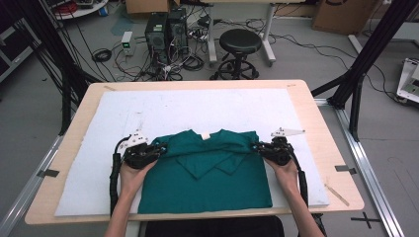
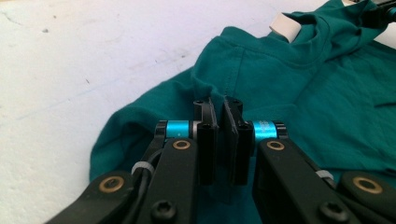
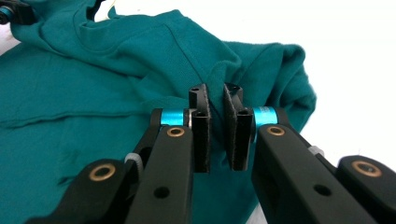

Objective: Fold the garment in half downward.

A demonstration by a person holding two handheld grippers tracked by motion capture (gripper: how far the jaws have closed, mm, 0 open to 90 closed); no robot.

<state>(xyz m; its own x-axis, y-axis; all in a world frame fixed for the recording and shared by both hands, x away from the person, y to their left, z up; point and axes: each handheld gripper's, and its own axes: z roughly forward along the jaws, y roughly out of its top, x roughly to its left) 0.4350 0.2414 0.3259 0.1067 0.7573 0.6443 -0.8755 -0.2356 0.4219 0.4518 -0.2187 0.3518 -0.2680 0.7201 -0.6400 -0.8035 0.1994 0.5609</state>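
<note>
No text, brand or number can be read anywhere. The pale label (image 2: 285, 26) at the collar of the green shirt (image 2: 299, 107) looks blank, and a cardboard box (image 1: 341, 15) beyond the table's far right corner bears a dark mark — illegible.

From my remote seat, the high view looked forward and down over the whole table (image 1: 316, 118), well back from it. Each gripper view sat low and very close, facing along its own black jaws across the green shirt (image 2: 299, 88). The two faced each other; both shared the shirt's white neck label (image 2: 285, 24) with the high view.
</note>
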